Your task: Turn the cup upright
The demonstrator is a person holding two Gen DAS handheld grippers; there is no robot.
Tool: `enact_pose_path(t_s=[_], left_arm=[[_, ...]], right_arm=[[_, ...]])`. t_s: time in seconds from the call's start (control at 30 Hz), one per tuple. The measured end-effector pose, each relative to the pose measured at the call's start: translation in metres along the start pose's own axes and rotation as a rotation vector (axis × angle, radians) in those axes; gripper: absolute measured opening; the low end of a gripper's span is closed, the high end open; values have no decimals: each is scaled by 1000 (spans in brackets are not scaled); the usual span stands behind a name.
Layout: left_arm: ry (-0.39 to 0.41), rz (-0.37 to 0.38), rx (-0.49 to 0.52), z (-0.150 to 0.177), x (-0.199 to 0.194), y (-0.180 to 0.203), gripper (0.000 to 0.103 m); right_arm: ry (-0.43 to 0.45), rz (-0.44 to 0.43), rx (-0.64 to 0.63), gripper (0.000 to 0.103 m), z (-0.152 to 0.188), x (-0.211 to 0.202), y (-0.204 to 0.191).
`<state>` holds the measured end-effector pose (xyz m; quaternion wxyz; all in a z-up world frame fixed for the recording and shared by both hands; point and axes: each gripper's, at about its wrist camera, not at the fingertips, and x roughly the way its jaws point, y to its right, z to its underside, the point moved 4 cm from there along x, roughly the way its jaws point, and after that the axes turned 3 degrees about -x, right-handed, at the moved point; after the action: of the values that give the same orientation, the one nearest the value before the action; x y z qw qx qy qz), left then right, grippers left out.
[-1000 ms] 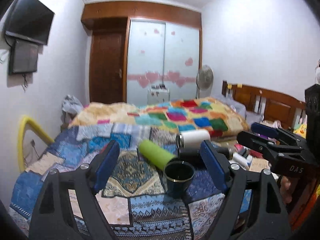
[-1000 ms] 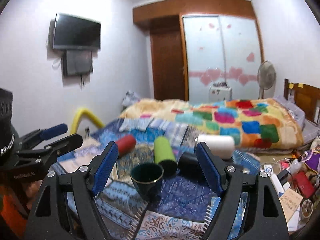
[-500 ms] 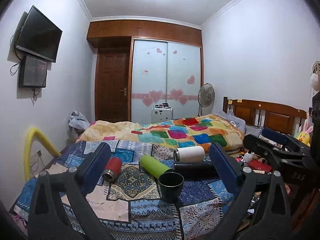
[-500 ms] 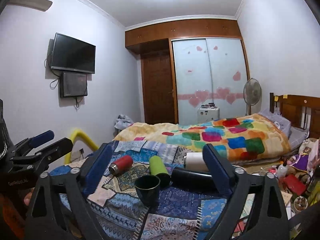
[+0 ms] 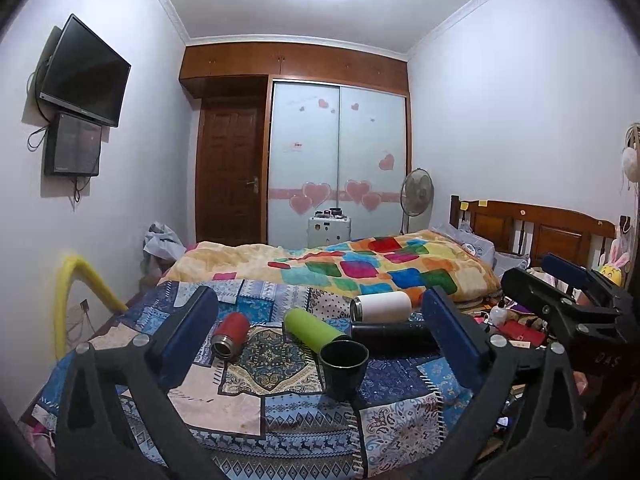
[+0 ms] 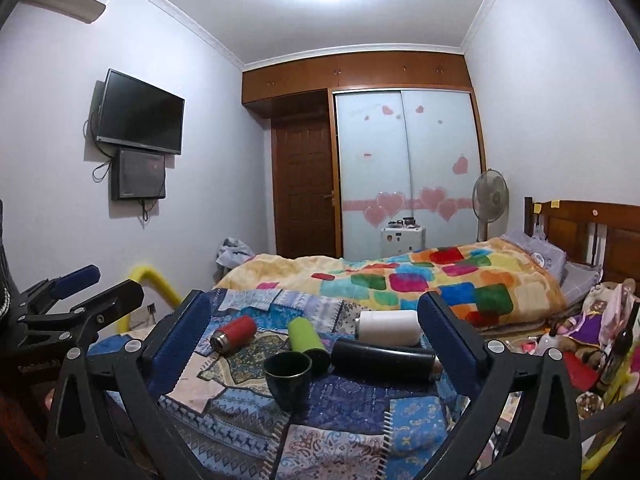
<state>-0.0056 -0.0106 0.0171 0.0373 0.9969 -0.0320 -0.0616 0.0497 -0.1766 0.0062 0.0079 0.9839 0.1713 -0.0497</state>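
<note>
A dark green cup (image 5: 343,368) stands upright, mouth up, on the patchwork quilt (image 5: 248,412); it also shows in the right wrist view (image 6: 288,380). My left gripper (image 5: 318,336) is open and empty, well back from the cup. My right gripper (image 6: 312,334) is open and empty too, also back from the cup. The right gripper shows at the right edge of the left wrist view (image 5: 560,292), and the left gripper at the left edge of the right wrist view (image 6: 80,296).
Behind the cup lie several bottles on their sides: red (image 5: 230,334), lime green (image 5: 314,330), white (image 5: 380,307) and black (image 5: 392,338). A colourful blanket (image 5: 360,272) covers the bed beyond. Clutter sits on the floor at right (image 6: 576,352). A yellow tube (image 5: 76,292) stands at left.
Both grippers have pulled back and up from the cup, so it looks smaller and more of the room shows. The cup stays upright in place.
</note>
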Motion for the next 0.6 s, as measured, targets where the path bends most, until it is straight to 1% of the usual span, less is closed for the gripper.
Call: enact_pose_path(t_s=[0.6], left_arm=[[-2,-2,1,2,-5,0,103]], right_arm=[[4,5,7,103,1,-4,0]])
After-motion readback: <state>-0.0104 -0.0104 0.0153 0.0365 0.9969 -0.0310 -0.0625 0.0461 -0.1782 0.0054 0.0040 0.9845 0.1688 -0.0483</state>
